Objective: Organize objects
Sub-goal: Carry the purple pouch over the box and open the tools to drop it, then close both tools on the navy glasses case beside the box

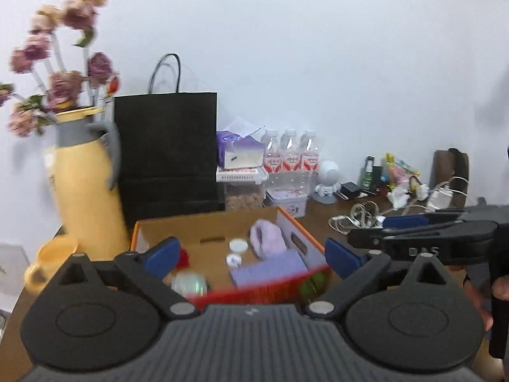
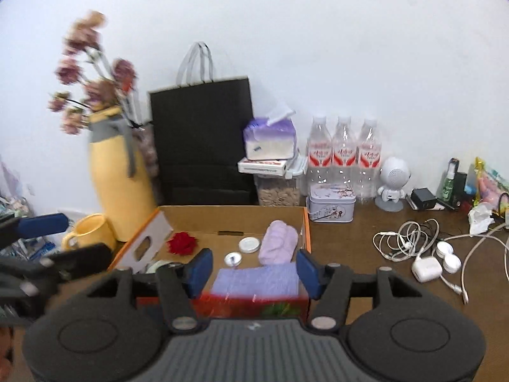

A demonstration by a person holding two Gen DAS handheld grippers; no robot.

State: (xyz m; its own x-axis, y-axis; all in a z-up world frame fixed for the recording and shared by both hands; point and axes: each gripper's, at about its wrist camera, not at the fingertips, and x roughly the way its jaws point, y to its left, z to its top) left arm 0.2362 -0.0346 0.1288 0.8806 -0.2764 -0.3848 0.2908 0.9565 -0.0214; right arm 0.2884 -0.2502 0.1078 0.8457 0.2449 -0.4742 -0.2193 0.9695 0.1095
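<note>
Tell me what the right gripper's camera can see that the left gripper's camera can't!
Only the right wrist view shows the white square charger among tangled white cables, and the red fabric flower plainly.

Only the left wrist view shows the shiny silver disc at the box's near left corner and the right gripper from the side.

Both show the open cardboard box holding the rolled lilac towel, the tall yellow jug of dried pink flowers, the black paper bag and three clear water bottles.
</note>
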